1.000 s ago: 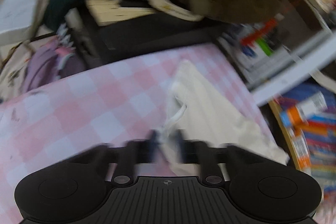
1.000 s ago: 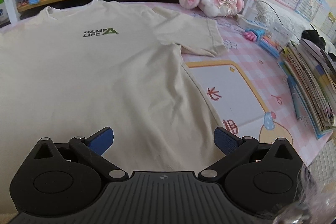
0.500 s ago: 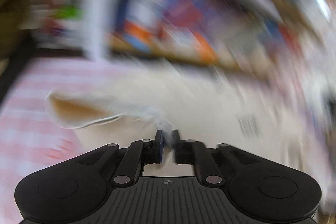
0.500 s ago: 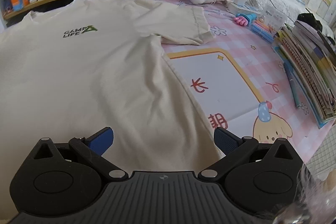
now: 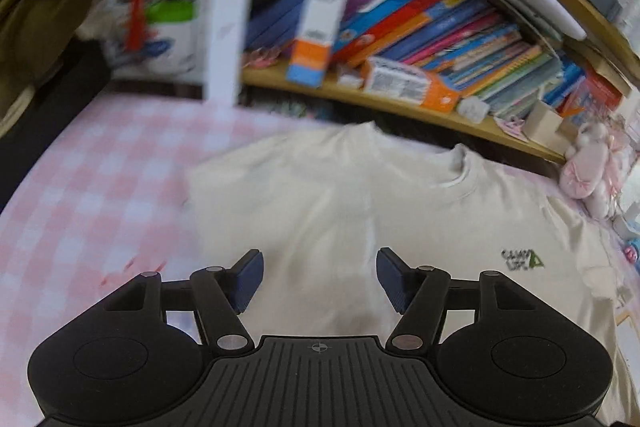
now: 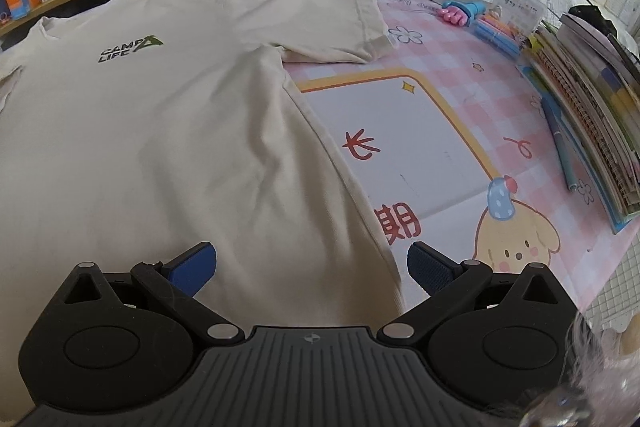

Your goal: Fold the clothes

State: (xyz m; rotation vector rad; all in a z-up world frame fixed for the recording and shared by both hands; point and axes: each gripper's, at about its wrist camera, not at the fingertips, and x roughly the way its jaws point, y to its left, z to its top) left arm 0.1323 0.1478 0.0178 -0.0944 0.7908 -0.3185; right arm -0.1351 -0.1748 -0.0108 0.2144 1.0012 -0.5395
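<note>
Swinging across, my left gripper (image 5: 319, 277) has carried the sleeve over the T-shirt (image 6: 160, 131) on the pink table (image 6: 472, 79); its jaws have just been opening, nothing between them. My right gripper (image 6: 311, 267) hangs released above the hem corner; I should pinch that edge squarely.

The left gripper (image 5: 319, 277) hovered over the T-shirt (image 5: 360, 207), its jaws just opened and empty (blue pads apart). The right gripper (image 6: 312, 269) hung wide open above the T-shirt's side edge.
</note>
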